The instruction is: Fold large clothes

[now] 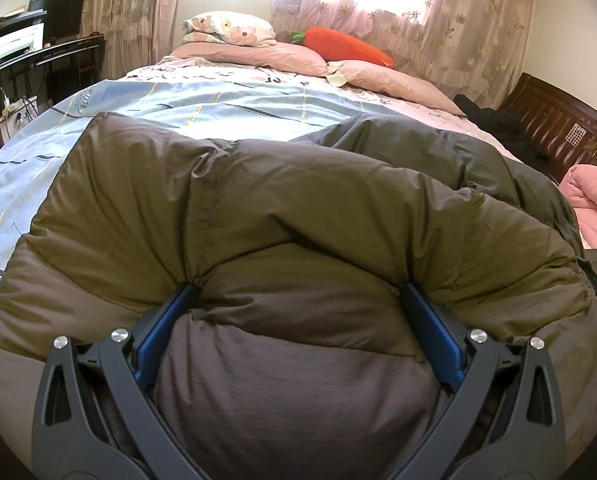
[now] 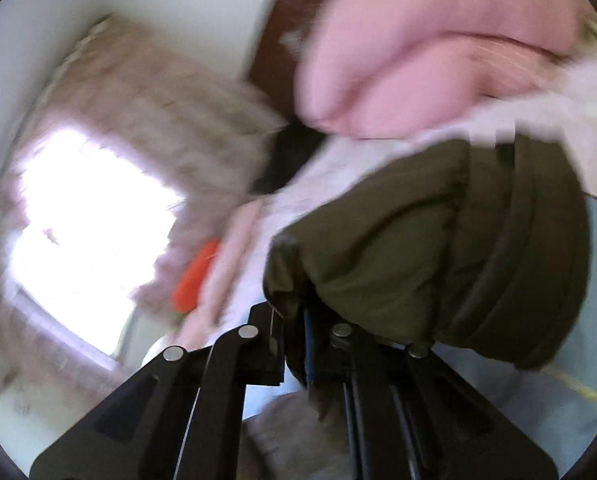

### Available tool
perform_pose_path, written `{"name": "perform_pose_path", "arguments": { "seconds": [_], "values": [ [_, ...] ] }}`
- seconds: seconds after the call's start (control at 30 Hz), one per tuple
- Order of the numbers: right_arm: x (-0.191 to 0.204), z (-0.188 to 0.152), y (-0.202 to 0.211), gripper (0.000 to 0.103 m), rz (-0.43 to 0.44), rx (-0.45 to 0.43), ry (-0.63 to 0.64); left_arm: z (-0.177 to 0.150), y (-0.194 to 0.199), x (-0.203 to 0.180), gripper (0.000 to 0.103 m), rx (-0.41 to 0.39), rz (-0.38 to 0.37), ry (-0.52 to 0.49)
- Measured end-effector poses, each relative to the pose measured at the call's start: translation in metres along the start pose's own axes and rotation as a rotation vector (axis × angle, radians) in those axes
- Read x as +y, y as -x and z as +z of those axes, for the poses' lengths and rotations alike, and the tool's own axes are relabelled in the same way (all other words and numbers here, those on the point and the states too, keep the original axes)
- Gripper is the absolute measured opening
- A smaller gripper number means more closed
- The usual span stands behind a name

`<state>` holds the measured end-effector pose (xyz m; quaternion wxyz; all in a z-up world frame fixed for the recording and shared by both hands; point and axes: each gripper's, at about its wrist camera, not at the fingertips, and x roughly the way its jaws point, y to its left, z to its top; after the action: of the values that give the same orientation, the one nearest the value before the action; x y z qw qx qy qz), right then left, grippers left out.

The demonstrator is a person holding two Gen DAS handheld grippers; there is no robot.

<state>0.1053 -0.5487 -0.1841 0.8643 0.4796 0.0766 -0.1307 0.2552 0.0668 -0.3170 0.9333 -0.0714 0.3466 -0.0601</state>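
The left gripper (image 1: pixel 298 300), at six o'clock in its own view, stands with jaws wide and a thick bulge of the olive padded jacket (image 1: pixel 282 208) swelling up between its blue pads (image 1: pixel 422 320); the fabric fills the whole gap and creases against both pads, so the gripper is clamped on the jacket. The jacket spreads from that grip outward across the near half of the bed (image 1: pixel 26 176), lying puffy and rumpled on a pale blue sheet, with a dark zip edge running down at four o'clock. Beyond it, toward twelve o'clock, lie a pink duvet (image 1: pixel 382 76), a floral pillow (image 1: pixel 230 28) and an orange carrot cushion (image 1: pixel 346 46), the cushion just right of the pillow. Behind them hang flowered curtains (image 1: pixel 470 28) over a bright window. At ten o'clock stands a desk (image 1: pixel 58 52) with a printer and a monitor; at three o'clock a dark wooden bench (image 1: pixel 558 128) carries black clothing, with a pink blanket (image 1: pixel 594 196) below it. The right wrist view is blurred and tilted. The right gripper (image 2: pixel 298 320), at six o'clock, has its jaws narrowed to a slit on a fold of the jacket (image 2: pixel 418 248), which bunches away toward three o'clock. Farther off, the pink blanket (image 2: pixel 418 56) fills one o'clock, the carrot cushion (image 2: pixel 196 276) shows at eight o'clock, and the glowing window sits at nine o'clock.
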Motion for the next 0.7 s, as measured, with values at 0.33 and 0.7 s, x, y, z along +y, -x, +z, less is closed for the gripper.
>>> {"name": "perform_pose_path", "arguments": {
  "seconds": [0.33,0.7],
  "values": [
    [0.193,-0.162,-0.017,0.007,0.316,0.415,0.488,0.000,0.000,0.000,0.101,-0.001,-0.005,0.004],
    [0.171,-0.366,-0.060,0.032,0.107,0.859,0.726,-0.001,0.000,-0.004,0.101,-0.005,-0.018,0.014]
  ]
}}
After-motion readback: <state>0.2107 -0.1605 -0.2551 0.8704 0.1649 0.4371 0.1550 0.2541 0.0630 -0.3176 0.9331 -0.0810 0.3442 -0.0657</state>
